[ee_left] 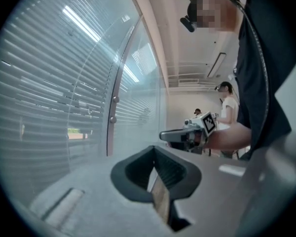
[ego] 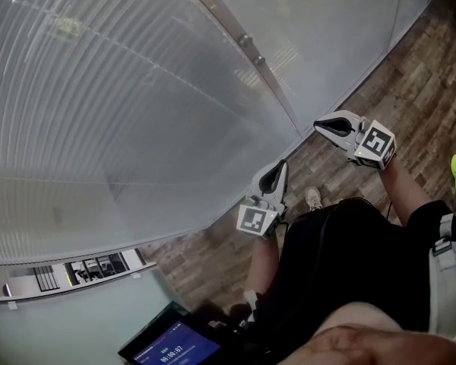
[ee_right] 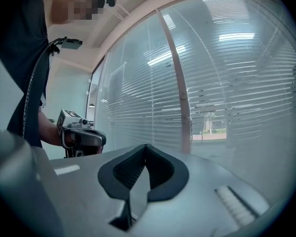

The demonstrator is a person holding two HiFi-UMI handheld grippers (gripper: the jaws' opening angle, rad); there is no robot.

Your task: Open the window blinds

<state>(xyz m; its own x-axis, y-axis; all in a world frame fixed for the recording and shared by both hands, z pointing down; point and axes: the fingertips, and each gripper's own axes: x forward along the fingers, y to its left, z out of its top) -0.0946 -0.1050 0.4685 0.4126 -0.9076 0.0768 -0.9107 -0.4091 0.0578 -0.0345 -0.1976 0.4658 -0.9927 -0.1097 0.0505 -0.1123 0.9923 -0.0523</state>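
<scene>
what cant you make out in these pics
- Any cord or wand for the blinds: none shows in any view; the head view's top and left edges cut the blinds off.
- Tablet screen: head view, print too small, partly cut by the bottom edge.
- Bystanders: left gripper view, small, partly behind the right gripper.

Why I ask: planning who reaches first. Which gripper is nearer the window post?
Right, it seems. In the head view the right gripper hangs just right of the post's lower end; the left gripper is below that, farther off.
</scene>
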